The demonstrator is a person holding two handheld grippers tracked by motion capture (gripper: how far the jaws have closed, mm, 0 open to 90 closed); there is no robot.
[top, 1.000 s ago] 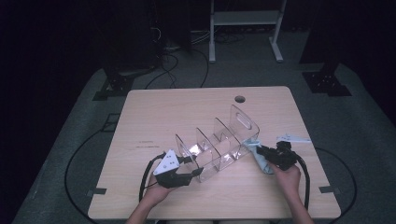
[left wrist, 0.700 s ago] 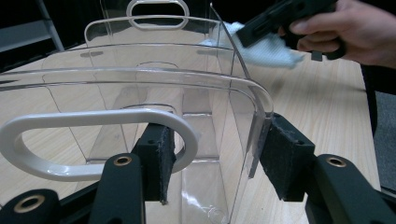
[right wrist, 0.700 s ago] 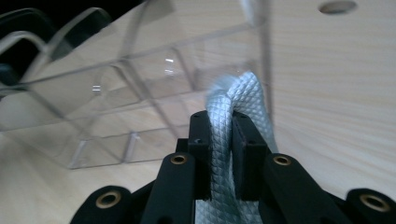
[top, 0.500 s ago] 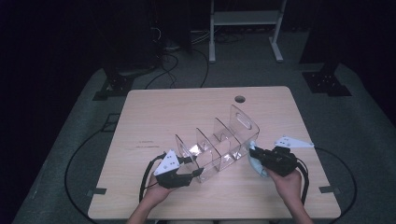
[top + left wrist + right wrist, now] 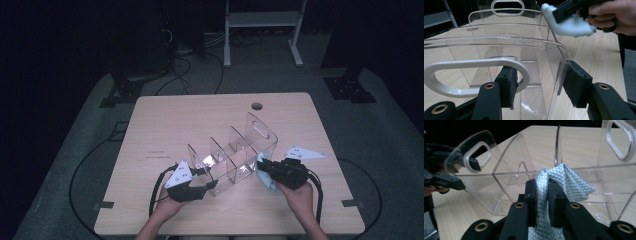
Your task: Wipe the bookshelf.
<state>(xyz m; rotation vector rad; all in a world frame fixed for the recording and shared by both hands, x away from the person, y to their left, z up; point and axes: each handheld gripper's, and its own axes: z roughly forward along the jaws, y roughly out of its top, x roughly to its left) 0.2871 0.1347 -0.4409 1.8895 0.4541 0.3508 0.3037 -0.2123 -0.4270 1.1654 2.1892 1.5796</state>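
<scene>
The right gripper (image 5: 540, 202), clamped on a pale blue quilted cloth (image 5: 564, 182), sits beside the clear acrylic divided rack's (image 5: 232, 155) long side wall, whose end panel the left gripper (image 5: 537, 87) grips.

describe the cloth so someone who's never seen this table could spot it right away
On the pale wooden table stands a clear plastic divider rack. At the rack's right side, near the person's edge, the right gripper has its jaws shut on the cloth. It is the one soft thing there: pale blue-grey, quilted in a diamond pattern, bunched.
</scene>
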